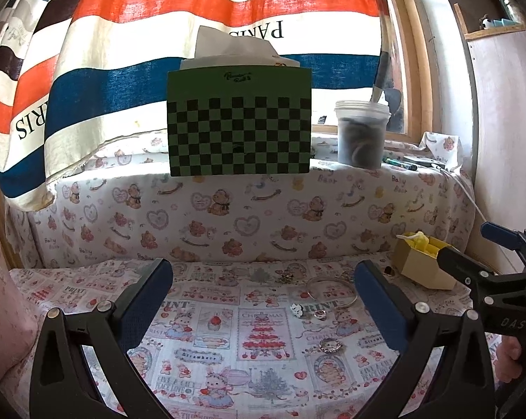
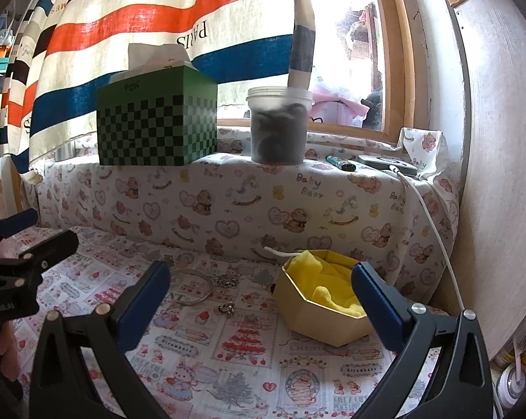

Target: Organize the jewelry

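Observation:
Jewelry lies on the printed cloth: a silver bangle, a small ring, a jewelled ring, a black-and-white charm and a small gold cluster. Another small piece lies near the bangle. An open gold box with yellow lining stands at the right. My left gripper is open and empty above the cloth, left of the jewelry. My right gripper is open and empty, its right finger beside the box.
A green checkered tissue box and a plastic tub stand on the raised ledge behind. A white cable runs down the right side. A wooden cabinet wall is at the right.

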